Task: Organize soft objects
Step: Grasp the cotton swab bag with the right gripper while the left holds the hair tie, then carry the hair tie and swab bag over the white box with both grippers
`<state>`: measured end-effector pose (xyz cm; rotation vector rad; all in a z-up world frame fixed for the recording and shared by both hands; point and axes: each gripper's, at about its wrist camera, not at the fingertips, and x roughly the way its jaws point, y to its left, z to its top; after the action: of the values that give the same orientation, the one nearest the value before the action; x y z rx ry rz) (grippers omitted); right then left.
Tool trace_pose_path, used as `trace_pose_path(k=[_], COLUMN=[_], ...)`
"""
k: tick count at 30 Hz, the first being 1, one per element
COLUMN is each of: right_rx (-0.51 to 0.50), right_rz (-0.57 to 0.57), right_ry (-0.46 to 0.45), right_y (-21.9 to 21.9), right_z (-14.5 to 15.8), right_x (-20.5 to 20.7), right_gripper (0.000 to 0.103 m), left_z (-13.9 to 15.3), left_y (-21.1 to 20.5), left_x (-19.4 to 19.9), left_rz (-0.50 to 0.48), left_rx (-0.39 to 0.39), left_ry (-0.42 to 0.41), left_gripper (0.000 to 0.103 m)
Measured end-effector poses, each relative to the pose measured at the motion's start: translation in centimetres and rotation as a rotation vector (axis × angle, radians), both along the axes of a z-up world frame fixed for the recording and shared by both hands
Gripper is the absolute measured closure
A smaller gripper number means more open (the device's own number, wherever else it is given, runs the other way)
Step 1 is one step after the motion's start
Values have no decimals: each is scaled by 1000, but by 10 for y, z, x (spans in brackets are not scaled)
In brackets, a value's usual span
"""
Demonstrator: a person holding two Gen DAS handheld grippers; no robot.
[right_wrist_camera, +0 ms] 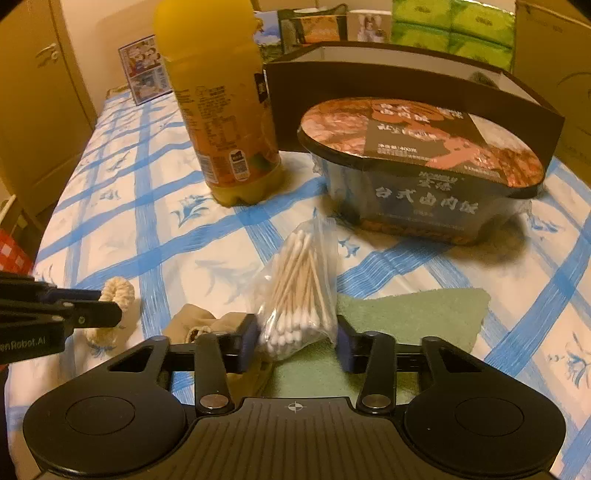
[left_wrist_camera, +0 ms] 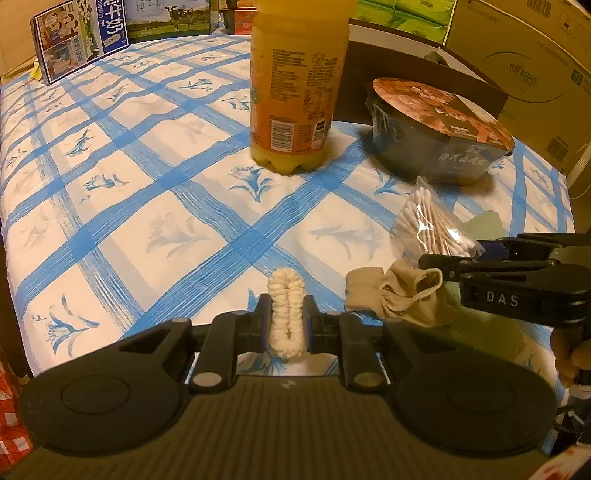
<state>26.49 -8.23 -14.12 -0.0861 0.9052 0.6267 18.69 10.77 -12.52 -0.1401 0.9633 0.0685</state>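
- Blue-checked cloth with a lily print (left_wrist_camera: 177,192) covered the table, with cardboard boxes (left_wrist_camera: 535,74) and green tissue packs (right_wrist_camera: 450,29) crowded behind it.
- An orange juice bottle (left_wrist_camera: 295,85) stood upright mid-table; just to its right sat a sealed instant-meal bowl (right_wrist_camera: 421,173), and a dark open box (right_wrist_camera: 406,81) rose behind both.
- The left gripper (left_wrist_camera: 287,319) had its two pads pressed against the sides of a cream scrunchie (left_wrist_camera: 286,310), squeezing it into a narrow loop on the cloth.
- A crumpled beige stocking (left_wrist_camera: 399,295) lay just right of the scrunchie, touching the green towel (right_wrist_camera: 424,314).
- The right gripper (right_wrist_camera: 297,334) was closed around a clear bag of cotton swabs (right_wrist_camera: 299,291), its pads against the bag's lower sides, with the bag resting partly over the towel's edge.
- The two grippers sat near each other at the table's front.
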Motion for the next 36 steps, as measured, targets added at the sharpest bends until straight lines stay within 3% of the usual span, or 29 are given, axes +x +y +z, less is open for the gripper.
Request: trace_pose_path(k=[10, 30, 36], right_rx=[30, 115, 130], right_rz=[27, -4, -61], right_ry=[-22, 14, 16], right_y=[-6, -57, -82], right_z=[12, 43, 52], right_x=[-7, -26, -23], right_gripper=[80, 80, 80], left_z=[4, 29, 43], left_y=[-3, -21, -31], left_x=[0, 4, 10], left_rz=[-8, -66, -95], left_rx=[8, 26, 29], left_ry=[0, -40, -69], left_gripper=[88, 88, 88])
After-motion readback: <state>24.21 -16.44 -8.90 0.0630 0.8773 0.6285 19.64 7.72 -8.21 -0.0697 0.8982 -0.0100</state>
